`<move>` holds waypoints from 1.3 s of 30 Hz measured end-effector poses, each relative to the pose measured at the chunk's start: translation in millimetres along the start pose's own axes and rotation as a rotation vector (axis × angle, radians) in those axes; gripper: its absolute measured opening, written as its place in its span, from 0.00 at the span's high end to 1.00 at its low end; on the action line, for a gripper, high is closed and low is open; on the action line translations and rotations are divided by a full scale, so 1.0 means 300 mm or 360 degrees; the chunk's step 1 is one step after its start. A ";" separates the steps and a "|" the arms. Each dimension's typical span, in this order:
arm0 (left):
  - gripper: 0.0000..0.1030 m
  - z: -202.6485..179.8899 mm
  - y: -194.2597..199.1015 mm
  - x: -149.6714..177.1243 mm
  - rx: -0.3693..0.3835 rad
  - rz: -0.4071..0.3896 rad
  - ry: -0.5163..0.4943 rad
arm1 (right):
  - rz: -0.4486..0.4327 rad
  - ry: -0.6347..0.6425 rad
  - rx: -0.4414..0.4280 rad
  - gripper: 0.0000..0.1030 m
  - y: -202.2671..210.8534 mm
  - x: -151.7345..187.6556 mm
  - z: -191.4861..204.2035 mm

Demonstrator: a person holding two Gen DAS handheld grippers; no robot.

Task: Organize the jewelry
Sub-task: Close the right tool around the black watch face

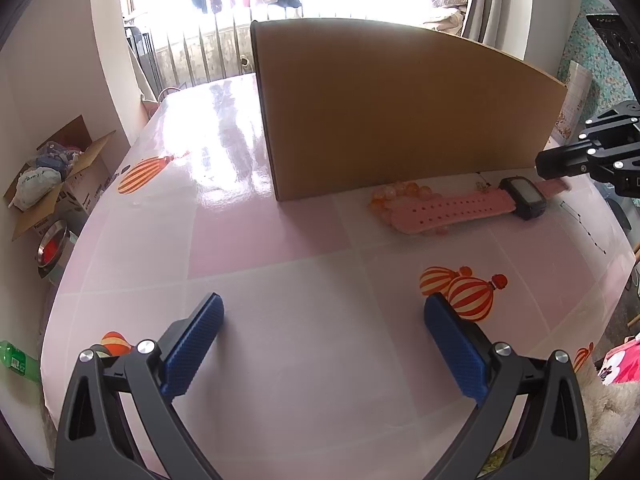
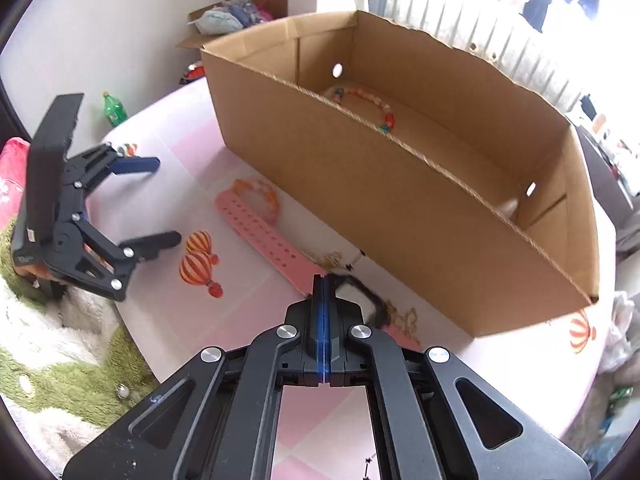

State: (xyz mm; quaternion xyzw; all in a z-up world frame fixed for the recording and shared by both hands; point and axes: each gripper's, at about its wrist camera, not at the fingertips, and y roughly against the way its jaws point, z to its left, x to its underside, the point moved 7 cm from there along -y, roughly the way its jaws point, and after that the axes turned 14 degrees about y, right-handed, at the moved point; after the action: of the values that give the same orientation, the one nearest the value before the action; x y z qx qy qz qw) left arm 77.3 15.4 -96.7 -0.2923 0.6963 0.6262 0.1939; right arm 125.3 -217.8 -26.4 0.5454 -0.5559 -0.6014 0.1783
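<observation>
A pink watch [image 1: 472,204] lies on the pink tablecloth before the open cardboard box [image 1: 392,104]. My right gripper [image 2: 323,280] is shut on the watch's short strap end; in the left wrist view its fingers [image 1: 560,164] clamp that strap. An orange bead bracelet [image 1: 400,194] lies by the long strap [image 2: 264,232]. A colourful bead bracelet [image 2: 372,106] lies inside the box [image 2: 400,184]. A thin dark chain [image 1: 582,220] lies right of the watch. My left gripper [image 1: 324,312] is open and empty over the table, and shows in the right wrist view [image 2: 160,200].
Balloon prints [image 1: 460,292] mark the tablecloth. A gold trinket [image 2: 408,318] lies near the right gripper. A box of clutter [image 1: 52,176], a metal bowl [image 1: 52,248] and a green bottle [image 2: 114,110] are beyond the table's left edge.
</observation>
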 end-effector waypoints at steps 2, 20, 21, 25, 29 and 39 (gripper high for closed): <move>0.04 -0.001 -0.001 -0.001 0.0003 0.0002 -0.0002 | 0.0014 -0.0041 -0.0026 0.93 0.009 0.012 0.005; 0.04 -0.004 -0.003 -0.004 0.0004 0.0003 -0.0001 | 0.0155 0.0369 0.0045 0.49 -0.078 -0.038 -0.018; 0.04 -0.005 -0.003 -0.005 0.0007 0.0000 -0.0002 | 0.0162 0.0377 0.0035 0.50 -0.076 -0.039 -0.020; 0.04 -0.006 -0.005 -0.007 0.0011 -0.0008 -0.0005 | 0.0211 0.0426 0.0029 0.54 -0.062 -0.043 -0.035; 0.04 -0.006 -0.006 -0.007 0.0014 -0.0012 -0.0008 | 0.0223 0.0484 0.0053 0.52 -0.052 -0.054 -0.032; 0.04 -0.007 -0.007 -0.009 0.0018 -0.0016 -0.0009 | 0.0249 0.0586 -0.0086 0.49 -0.108 -0.109 -0.021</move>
State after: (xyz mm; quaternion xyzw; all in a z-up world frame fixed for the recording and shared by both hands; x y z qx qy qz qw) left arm 81.0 13.6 -96.2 -0.2929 0.6979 0.6221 0.2005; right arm 154.5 -183.7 -37.9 0.5964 -0.5383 -0.4904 0.3378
